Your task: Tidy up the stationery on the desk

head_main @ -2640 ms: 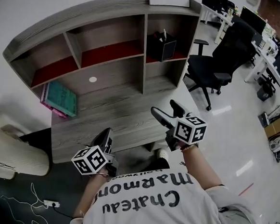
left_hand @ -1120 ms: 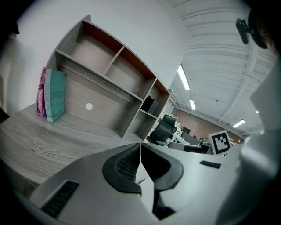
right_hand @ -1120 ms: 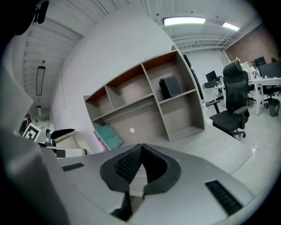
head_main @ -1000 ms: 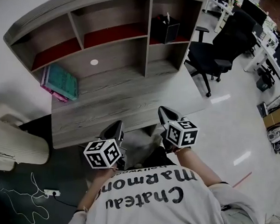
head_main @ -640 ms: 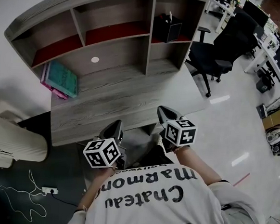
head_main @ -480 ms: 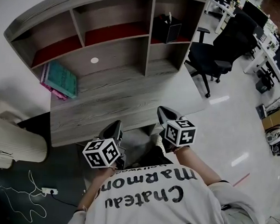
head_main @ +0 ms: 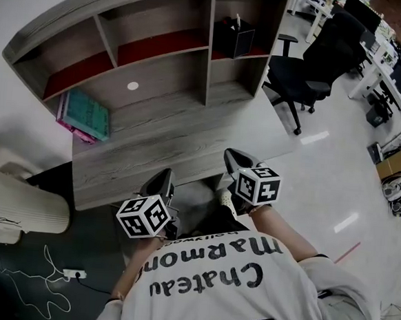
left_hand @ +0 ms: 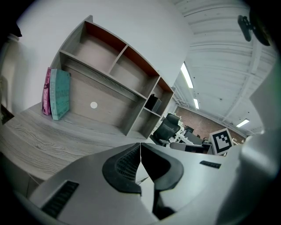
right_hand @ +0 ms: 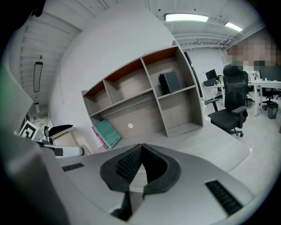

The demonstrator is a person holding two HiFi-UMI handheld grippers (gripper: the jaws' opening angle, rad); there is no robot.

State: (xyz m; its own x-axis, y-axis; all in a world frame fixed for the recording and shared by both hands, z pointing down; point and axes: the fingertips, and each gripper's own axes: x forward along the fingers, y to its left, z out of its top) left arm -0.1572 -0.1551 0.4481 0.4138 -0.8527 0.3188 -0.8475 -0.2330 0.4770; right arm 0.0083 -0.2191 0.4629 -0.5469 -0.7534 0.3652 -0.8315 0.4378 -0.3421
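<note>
Black office chair [head_main: 317,63] on glossy floor [head_main: 338,170]

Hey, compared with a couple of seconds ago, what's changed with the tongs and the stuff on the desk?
The right tongs drew back a little toward the person and nearer the left tongs. Both are now shut and empty at the desk's near edge. Nothing was visibly taken hold of or let go. The books leaning at the desk's left end and the black pen holder on the upper right shelf stayed put.
</note>
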